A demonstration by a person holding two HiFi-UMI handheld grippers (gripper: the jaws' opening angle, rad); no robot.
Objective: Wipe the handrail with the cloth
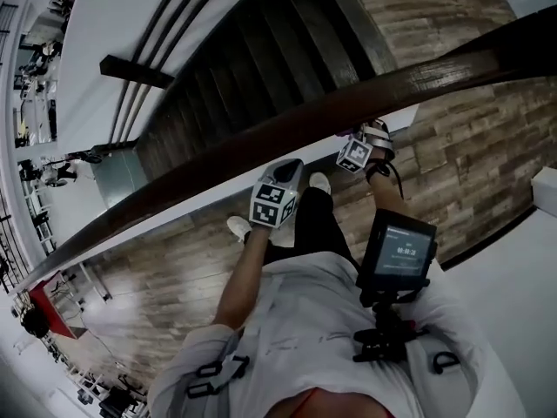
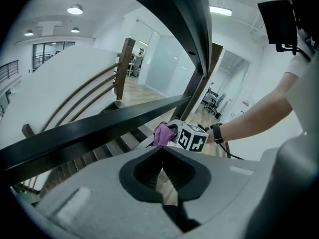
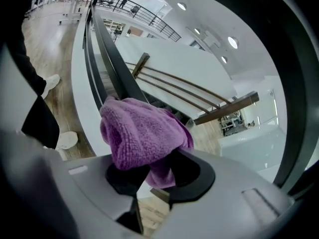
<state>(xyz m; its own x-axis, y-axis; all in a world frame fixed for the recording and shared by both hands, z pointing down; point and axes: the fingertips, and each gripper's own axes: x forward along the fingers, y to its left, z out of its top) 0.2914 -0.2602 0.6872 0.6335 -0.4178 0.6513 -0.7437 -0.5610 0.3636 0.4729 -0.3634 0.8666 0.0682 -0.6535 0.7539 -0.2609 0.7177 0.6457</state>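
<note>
- Handrail (image 1: pixel 261 142): one. It is dark and runs diagonally from the lower left to the upper right of the head view.
- Cloth (image 3: pixel 142 133): one. It is purple and bunched into a wad.
- Grippers: two, the left gripper (image 2: pixel 160 154) and the right gripper (image 3: pixel 148 176). Each carries one marker cube.
- White shoes (image 1: pixel 239 226): two, on the wood floor (image 1: pixel 174 277) below the handrail in the head view.
- Far-side rails (image 1: pixel 152 50): three, parallel, at the upper left of the head view.
- Right gripper state: clenched on the cloth. The wad fills the gap between the jaws and bulges beyond the tips toward the upper left of the right gripper view.
- Cloth position: at the handrail. In the left gripper view its top reaches the lower edge of the dark rail at frame centre.
- Left gripper state: jaws drawn together at the tips, with nothing between them.
- Left gripper position: centre of the head view, just below the handrail and to the lower left of the right gripper. The cloth lies ahead of it, up and right, and apart from its jaws.
</note>
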